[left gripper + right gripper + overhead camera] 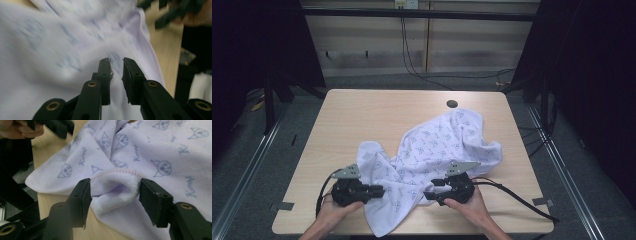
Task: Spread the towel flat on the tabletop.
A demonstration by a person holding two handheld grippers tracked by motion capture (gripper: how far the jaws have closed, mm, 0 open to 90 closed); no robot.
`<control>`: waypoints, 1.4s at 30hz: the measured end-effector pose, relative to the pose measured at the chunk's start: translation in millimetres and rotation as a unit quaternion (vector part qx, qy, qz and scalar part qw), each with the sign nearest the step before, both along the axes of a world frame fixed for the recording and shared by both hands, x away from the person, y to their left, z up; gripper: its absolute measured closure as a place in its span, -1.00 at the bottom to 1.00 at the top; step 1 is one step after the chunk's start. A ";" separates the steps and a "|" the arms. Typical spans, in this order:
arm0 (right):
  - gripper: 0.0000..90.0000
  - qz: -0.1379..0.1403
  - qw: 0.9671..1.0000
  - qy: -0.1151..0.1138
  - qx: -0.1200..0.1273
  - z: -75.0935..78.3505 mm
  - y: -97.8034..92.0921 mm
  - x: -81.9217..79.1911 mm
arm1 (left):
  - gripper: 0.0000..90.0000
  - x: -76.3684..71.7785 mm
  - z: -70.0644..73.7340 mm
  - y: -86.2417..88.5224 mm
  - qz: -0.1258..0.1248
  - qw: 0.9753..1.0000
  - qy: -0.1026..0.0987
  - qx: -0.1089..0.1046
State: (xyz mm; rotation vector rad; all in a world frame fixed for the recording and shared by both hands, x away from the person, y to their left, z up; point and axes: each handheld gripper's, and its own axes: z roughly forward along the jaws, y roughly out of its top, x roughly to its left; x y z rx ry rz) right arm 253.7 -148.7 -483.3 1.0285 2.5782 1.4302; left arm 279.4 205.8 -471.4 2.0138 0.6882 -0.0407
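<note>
A crumpled towel (432,150) is spread over the table's (362,115) near half. A folded hem is bracketed by the right gripper's (113,188) parted fingers. The left gripper's (116,62) fingers are held slightly apart over the cloth.

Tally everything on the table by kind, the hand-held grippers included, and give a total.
Towel, white with a pale blue print: 1
Hand-held gripper, black: 2, the left hand-held gripper and the right hand-held gripper, both at the towel's near edge
Total: 3
</note>
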 end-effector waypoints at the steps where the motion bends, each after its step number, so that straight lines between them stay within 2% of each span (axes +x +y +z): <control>1: 0.00 0.000 1.000 -0.004 0.006 0.4 0.0 0.2 | 0.72 6.7 3.8 2.5 0.012 1.000 -0.013 -0.002; 3: 0.09 0.000 1.000 0.001 0.009 -1.1 1.1 1.8 | 0.73 20.9 7.8 6.7 0.038 0.999 -0.019 -0.016; 4: 0.39 -0.002 1.000 0.004 0.005 -3.0 1.5 2.7 | 0.73 29.4 7.8 8.3 0.052 0.998 -0.020 -0.017; 6: 0.81 0.003 1.000 -0.002 -0.018 -7.1 1.2 3.2 | 0.70 44.9 0.6 9.3 0.079 0.997 -0.018 -0.004; 7: 0.91 -0.003 1.000 -0.001 -0.020 -7.1 0.1 3.1 | 0.67 51.0 -7.5 8.8 0.090 0.996 -0.005 0.010; 8: 0.93 -0.007 1.000 0.001 -0.019 -5.4 -3.2 2.9 | 0.62 51.0 -7.5 8.8 0.090 0.996 -0.005 0.010; 9: 0.93 -0.007 1.000 0.001 -0.019 -5.4 -3.2 2.9 | 0.62 53.3 -14.1 7.9 0.086 0.996 0.000 0.031; 10: 0.95 -0.021 1.000 -0.002 -0.010 1.3 -14.2 0.7 | 0.57 51.2 -23.7 5.1 0.072 0.995 0.006 0.061; 11: 0.95 -0.027 1.000 -0.007 -0.008 3.5 -19.3 0.1 | 0.57 48.7 -25.8 3.4 0.065 0.995 0.002 0.070; 14: 0.96 -0.051 0.998 -0.014 -0.013 6.3 -40.1 0.0 | 0.60 41.1 -29.7 -4.8 0.025 0.996 0.014 0.080; 17: 0.96 -0.074 0.997 -0.023 -0.026 6.0 -63.2 1.4 | 0.70 27.0 -29.4 -21.5 -0.015 0.996 0.013 0.090; 19: 0.96 -0.096 0.995 -0.029 -0.027 7.5 -77.7 3.7 | 0.90 17.1 -28.3 -33.5 -0.030 0.995 0.001 0.095; 21: 0.95 -0.117 0.992 -0.031 -0.032 6.5 -92.2 6.7 | 0.96 7.6 -28.1 -48.9 -0.065 0.994 0.015 0.089; 23: 0.93 -0.132 0.990 -0.031 -0.031 5.5 -103.4 6.2 | 0.96 1.2 -26.0 -55.8 -0.082 0.994 0.029 0.071; 24: 0.85 -0.132 0.990 -0.033 -0.030 5.8 -107.7 4.9 | 0.96 -3.9 -22.2 -56.1 -0.091 0.994 0.030 0.057; 26: 0.63 -0.140 0.990 -0.031 -0.009 10.8 -119.5 -2.3 | 0.89 -9.4 -13.2 -47.5 -0.094 0.995 0.026 0.030; 28: 0.42 -0.160 0.986 -0.033 0.022 18.3 -129.8 -13.2 | 0.83 -12.8 -3.9 -31.6 -0.080 0.997 0.014 0.009; 29: 0.42 -0.165 0.985 -0.036 0.036 22.4 -133.7 -19.9 | 0.80 -12.4 -0.7 -22.6 -0.068 0.998 0.009 0.001; 31: 0.37 -0.167 0.984 -0.047 0.040 26.9 -135.6 -35.0 | 0.78 -6.2 2.1 -5.0 -0.033 0.999 -0.003 0.001; 33: 0.37 -0.159 0.986 -0.042 0.035 25.4 -130.8 -48.3 | 0.76 5.1 0.5 7.2 0.003 1.000 -0.005 0.007; 34: 0.37 -0.147 0.988 -0.039 0.026 23.3 -125.7 -55.5 | 0.76 12.5 -1.5 12.4 0.019 1.000 -0.005 0.011; 37: 0.36 -0.110 0.994 -0.024 0.008 18.8 -105.1 -70.0 | 0.64 35.0 -11.8 20.3 0.062 0.998 0.007 0.025; 40: 0.40 -0.073 0.997 -0.005 0.023 14.3 -89.4 -67.8 | 0.55 50.0 -17.0 21.0 0.078 0.996 0.005 0.034; 41: 0.40 -0.059 0.998 -0.001 0.025 12.3 -83.1 -65.0 | 0.50 53.2 -18.4 20.7 0.077 0.997 0.008 0.028; 42: 0.39 -0.050 0.999 -0.002 0.017 10.5 -75.9 -61.7 | 0.47 56.6 -19.3 19.2 0.072 0.997 0.016 0.035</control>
